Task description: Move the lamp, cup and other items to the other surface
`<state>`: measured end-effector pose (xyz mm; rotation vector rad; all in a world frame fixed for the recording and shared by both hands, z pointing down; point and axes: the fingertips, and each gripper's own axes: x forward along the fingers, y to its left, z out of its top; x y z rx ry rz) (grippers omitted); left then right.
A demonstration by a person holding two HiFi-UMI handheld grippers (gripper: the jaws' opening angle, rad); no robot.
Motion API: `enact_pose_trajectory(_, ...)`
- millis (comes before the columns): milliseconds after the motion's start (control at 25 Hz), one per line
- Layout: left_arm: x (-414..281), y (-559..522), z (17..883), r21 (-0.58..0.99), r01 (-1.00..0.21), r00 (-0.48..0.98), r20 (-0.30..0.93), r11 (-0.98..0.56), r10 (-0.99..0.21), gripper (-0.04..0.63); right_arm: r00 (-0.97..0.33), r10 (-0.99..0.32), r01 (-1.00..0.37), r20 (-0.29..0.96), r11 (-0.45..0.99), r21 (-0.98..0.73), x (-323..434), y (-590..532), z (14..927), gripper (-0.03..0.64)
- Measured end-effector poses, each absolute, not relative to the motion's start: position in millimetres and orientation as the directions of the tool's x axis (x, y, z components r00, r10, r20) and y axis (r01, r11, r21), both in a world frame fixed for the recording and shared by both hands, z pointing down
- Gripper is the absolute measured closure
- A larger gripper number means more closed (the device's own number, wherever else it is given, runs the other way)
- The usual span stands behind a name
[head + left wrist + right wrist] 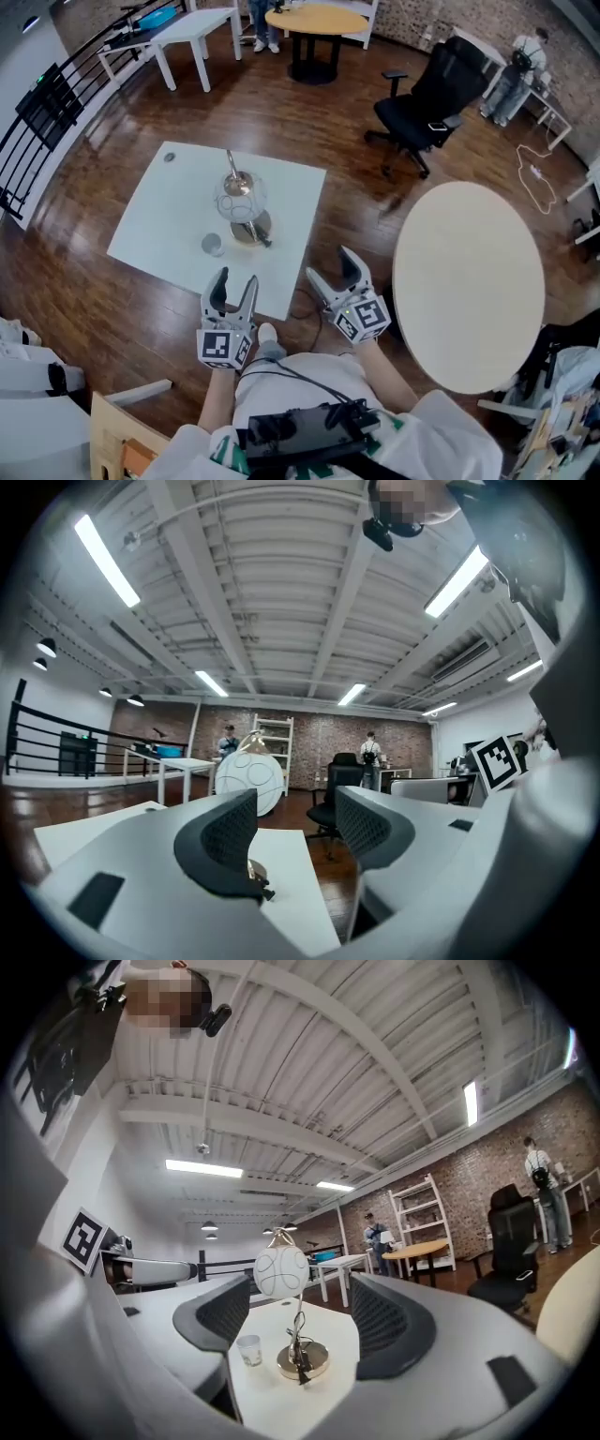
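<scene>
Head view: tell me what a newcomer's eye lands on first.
The lamp with its pale globe shade stands near the middle of the white square table, with a small cup beside its brass base. To the right, a big round cream table fills that side. In the foreground, the left gripper and right gripper are both open and hold nothing, by the square table's near edge.

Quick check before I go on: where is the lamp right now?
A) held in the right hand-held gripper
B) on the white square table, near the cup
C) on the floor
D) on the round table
B: in the head view the lamp stands on the white square table, with the cup close by its base.
</scene>
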<state>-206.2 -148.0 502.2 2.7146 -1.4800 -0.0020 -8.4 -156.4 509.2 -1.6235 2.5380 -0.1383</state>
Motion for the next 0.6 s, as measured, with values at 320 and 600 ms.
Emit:
enact_pose_trajectory(320, -123, -145, 501, 0.033, -0.687, 0.726, 0.022, -0.725, -0.687, 0.344, -0.182, -0.983, -0.976, -0.040, 0.185, -0.115, 66, -114, 509, 0.258)
enact_pose_trajectory(600, -45, -124, 493, 0.005, -0.536, 0.844, 0.025, -0.844, -0.536, 0.344, -0.006, -0.999, -0.998, -0.046, 0.009, -0.062, 116, -66, 498, 0.258)
